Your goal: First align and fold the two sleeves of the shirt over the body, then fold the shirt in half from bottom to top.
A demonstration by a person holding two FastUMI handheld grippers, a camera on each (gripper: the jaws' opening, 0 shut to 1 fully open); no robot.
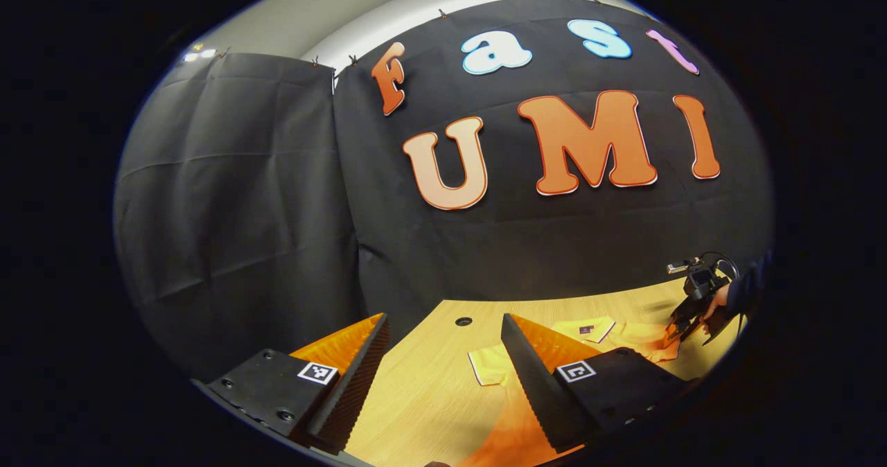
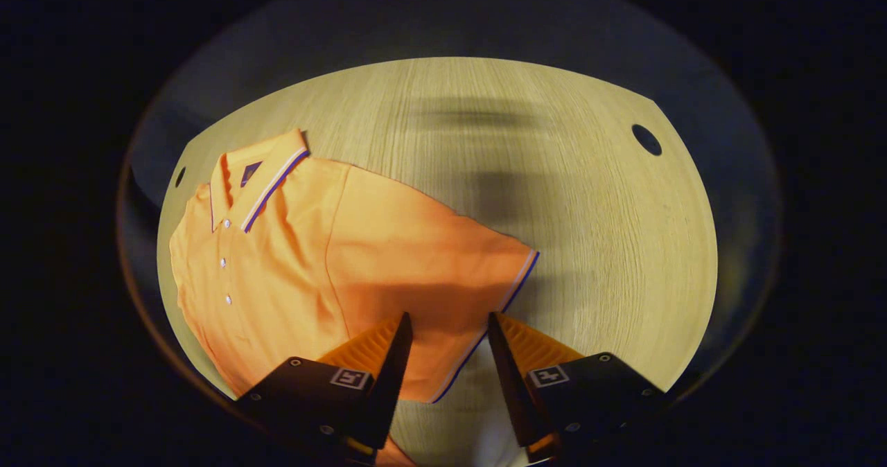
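Presently, one orange polo shirt (image 2: 291,259) is laid flat on the wooden table (image 2: 589,231), collar (image 2: 260,176) away from the right gripper (image 2: 447,335). Its sleeve (image 2: 443,259) is spread outward, unfolded; the sleeve stage is judged to be in hand. The right gripper is held spread above the trimmed sleeve cuff (image 2: 516,280), nothing pinched. The left gripper (image 1: 443,342) is held spread, raised, empty. Next required: descent onto the cuff, a pinch, then carriage over the body.
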